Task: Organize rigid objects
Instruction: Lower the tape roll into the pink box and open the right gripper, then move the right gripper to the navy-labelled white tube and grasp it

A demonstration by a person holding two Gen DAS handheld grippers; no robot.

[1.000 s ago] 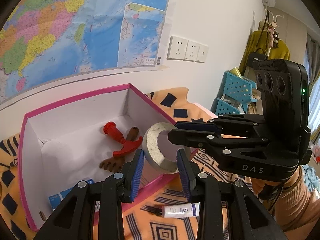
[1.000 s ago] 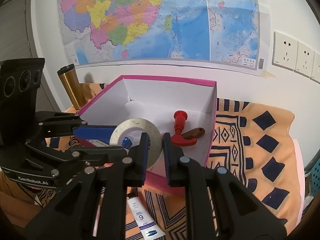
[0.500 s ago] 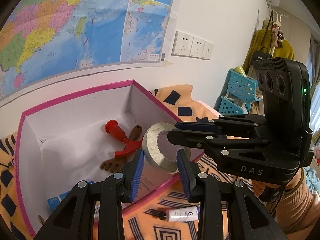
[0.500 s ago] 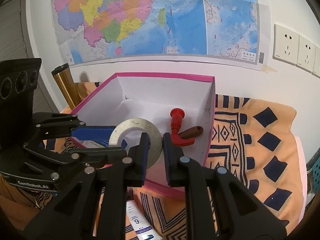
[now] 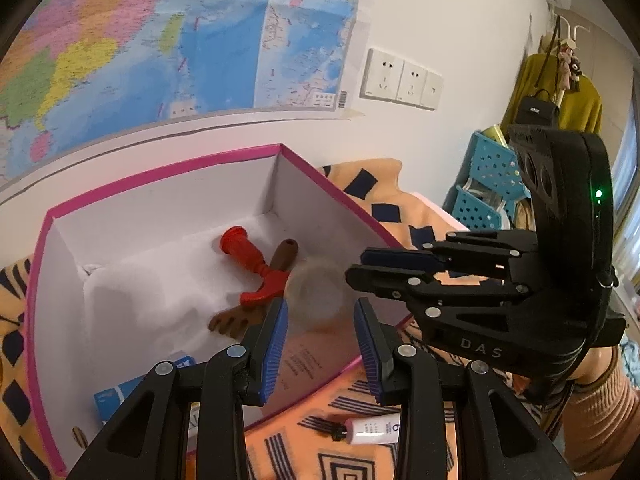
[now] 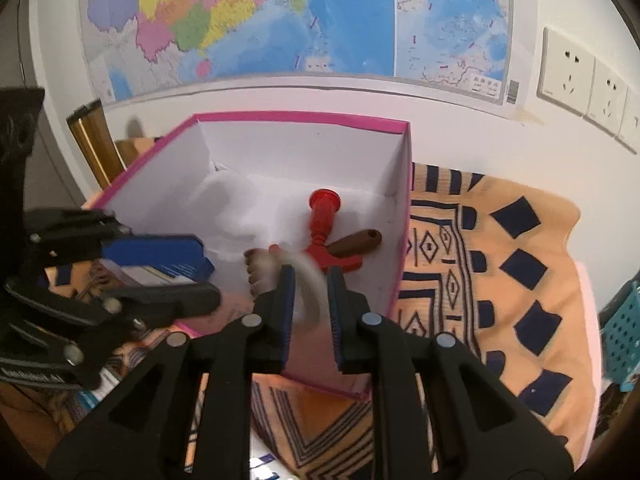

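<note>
A grey tape roll (image 5: 316, 296) shows as a blur at the tips of my right gripper (image 5: 354, 266), over the near right corner of the pink-rimmed white box (image 5: 160, 176). In the right wrist view the roll (image 6: 308, 280) smears between the slightly parted pads of the right gripper (image 6: 311, 276) and is slipping loose. My left gripper (image 5: 320, 306) hovers open and empty over the box's near wall; it is seen from the side as the left gripper (image 6: 210, 278). A red toy hammer (image 5: 256, 264) and a brown toy rake (image 5: 236, 320) lie in the box.
A blue carton (image 5: 116, 394) lies in the box's near left corner. A small white tube (image 5: 372, 430) rests on the orange patterned cloth (image 6: 500, 280) in front of the box. A gold flask (image 6: 94, 140) stands at the wall on the left, blue baskets (image 5: 484, 188) on the right.
The tape roll, sharp and firmly pinched in the right gripper before, is now blurred and coming loose as the pads part slightly. The right gripper has sunk closer to the box. The left gripper stays put.
</note>
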